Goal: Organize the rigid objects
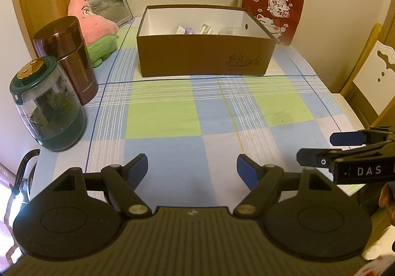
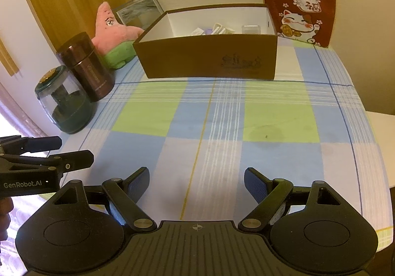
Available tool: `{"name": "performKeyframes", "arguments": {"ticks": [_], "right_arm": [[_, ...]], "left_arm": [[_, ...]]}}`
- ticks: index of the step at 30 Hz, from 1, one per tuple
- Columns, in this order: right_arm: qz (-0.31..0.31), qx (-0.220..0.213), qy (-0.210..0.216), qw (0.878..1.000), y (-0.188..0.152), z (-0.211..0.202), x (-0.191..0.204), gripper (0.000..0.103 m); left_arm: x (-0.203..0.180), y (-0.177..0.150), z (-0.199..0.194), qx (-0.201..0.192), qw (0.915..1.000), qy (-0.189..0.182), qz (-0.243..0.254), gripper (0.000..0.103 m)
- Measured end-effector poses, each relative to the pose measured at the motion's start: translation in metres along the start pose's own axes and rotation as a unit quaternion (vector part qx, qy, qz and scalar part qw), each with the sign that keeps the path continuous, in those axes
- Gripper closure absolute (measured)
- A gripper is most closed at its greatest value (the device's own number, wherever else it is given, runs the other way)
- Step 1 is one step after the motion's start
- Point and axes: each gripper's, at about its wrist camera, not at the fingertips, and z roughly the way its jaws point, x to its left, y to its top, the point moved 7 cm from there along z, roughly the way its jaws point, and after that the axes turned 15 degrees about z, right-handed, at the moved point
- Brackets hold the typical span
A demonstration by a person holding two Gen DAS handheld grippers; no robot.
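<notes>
A brown open box (image 1: 205, 56) with white inner walls stands at the far middle of the checked tablecloth; it also shows in the right wrist view (image 2: 207, 59). Small white, purple and clear items (image 1: 205, 29) lie inside it (image 2: 222, 29). My left gripper (image 1: 192, 170) is open and empty, low over the near cloth. My right gripper (image 2: 196, 181) is open and empty, also over the near cloth. Each gripper shows in the other's view: the right (image 1: 318, 150) at the right edge, the left (image 2: 74, 150) at the left edge.
On the left stand a green-lidded clear jar (image 1: 47, 105) and a maroon canister (image 1: 71, 59), then a pink star plush (image 1: 93, 27) and a picture frame (image 1: 111, 6). A red lucky-cat cushion (image 1: 274, 9) leans on the wall. A chair (image 1: 370, 76) is at the right.
</notes>
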Motion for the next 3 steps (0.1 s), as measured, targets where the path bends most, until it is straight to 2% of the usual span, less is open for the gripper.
{"name": "performKeyframes", "arguments": {"ticks": [3], "right_arm": [[0.002,0.001,-0.001,1.000,0.0017,0.0006,-0.0029,0.022]], "left_arm": [[-0.0019,0.0020,0.0025,0.003,1.0000,0.000,0.001,0.027]]}}
